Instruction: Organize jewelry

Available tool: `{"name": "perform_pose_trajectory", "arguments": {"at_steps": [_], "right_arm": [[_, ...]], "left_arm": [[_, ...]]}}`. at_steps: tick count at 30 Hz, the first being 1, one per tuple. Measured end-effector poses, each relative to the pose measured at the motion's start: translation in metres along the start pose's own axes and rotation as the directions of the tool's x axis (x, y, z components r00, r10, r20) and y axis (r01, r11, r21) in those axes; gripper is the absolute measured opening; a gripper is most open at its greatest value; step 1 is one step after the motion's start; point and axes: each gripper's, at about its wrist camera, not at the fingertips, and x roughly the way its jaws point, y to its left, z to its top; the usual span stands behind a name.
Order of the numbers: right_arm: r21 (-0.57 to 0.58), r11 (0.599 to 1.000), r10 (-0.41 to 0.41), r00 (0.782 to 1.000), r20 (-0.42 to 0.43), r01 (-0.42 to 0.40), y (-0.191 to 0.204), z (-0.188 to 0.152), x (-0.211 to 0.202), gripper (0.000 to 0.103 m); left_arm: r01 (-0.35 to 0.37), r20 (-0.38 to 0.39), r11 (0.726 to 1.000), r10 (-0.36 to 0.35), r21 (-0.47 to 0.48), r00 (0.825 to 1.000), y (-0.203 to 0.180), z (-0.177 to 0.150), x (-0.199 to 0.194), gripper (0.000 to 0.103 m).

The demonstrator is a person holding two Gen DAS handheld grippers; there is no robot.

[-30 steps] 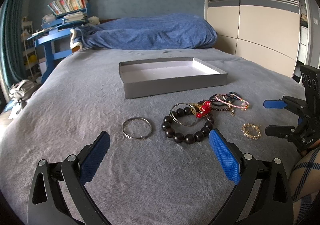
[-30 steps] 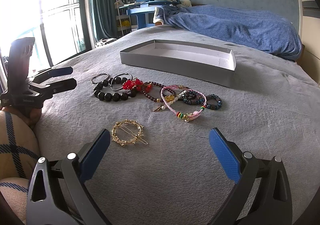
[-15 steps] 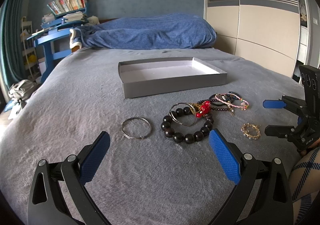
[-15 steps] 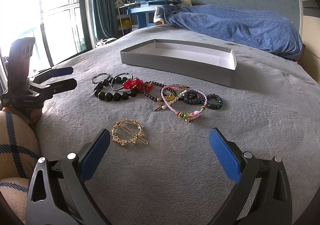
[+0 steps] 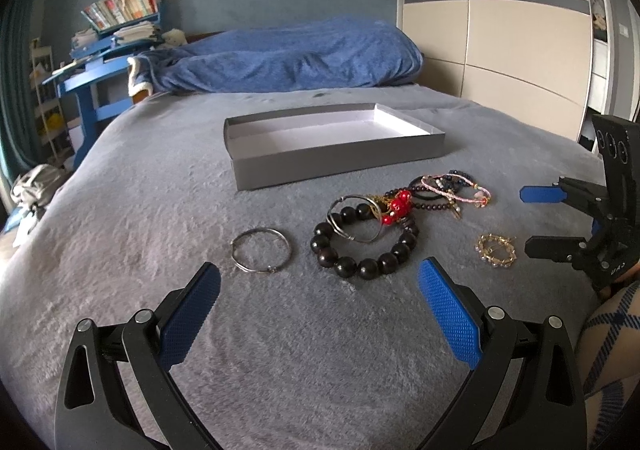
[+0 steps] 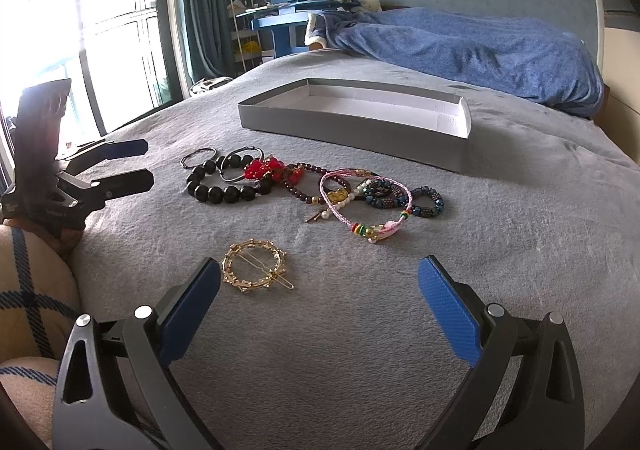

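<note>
Jewelry lies on a grey bed cover in front of an empty grey box point(image 5: 340, 162) point(image 6: 360, 130). A silver bangle point(image 5: 261, 250) lies alone on the left. A black bead bracelet point(image 5: 364, 246) point(image 6: 224, 186), red beads point(image 5: 398, 204) and a pink cord bracelet point(image 6: 366, 202) lie heaped together. A gold ring-shaped hair clip point(image 6: 256, 266) point(image 5: 496, 250) lies apart, nearest the right gripper. My left gripper point(image 5: 320, 310) is open and empty, short of the bangle. My right gripper point(image 6: 320, 310) is open and empty, just behind the gold clip.
A blue blanket point(image 5: 288, 62) lies at the head of the bed. A blue desk with books point(image 5: 108, 42) stands beyond the bed's left side. Wardrobe doors point(image 5: 500, 30) are on the right, a window point(image 6: 100, 30) on the far left.
Both grippers have drifted very slightly; the jewelry and box have not moved.
</note>
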Motion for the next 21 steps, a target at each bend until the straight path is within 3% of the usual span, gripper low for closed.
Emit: {"name": "perform_pose_trajectory", "arguments": {"at_steps": [15,21], "right_arm": [[0.012,1.0,0.011,1.0,-0.004,-0.011,-0.004,0.0,-0.001,0.098],[0.034,0.999,0.014,1.0,-0.012,-0.013,-0.006,0.002,-0.001,0.096]], "left_arm": [[-0.003,-0.001,1.0,0.003,-0.009,1.0,0.002,-0.001,-0.001,0.098],[-0.001,-0.042,0.999,-0.001,-0.048,0.999,0.011,0.002,0.004,0.098]]}}
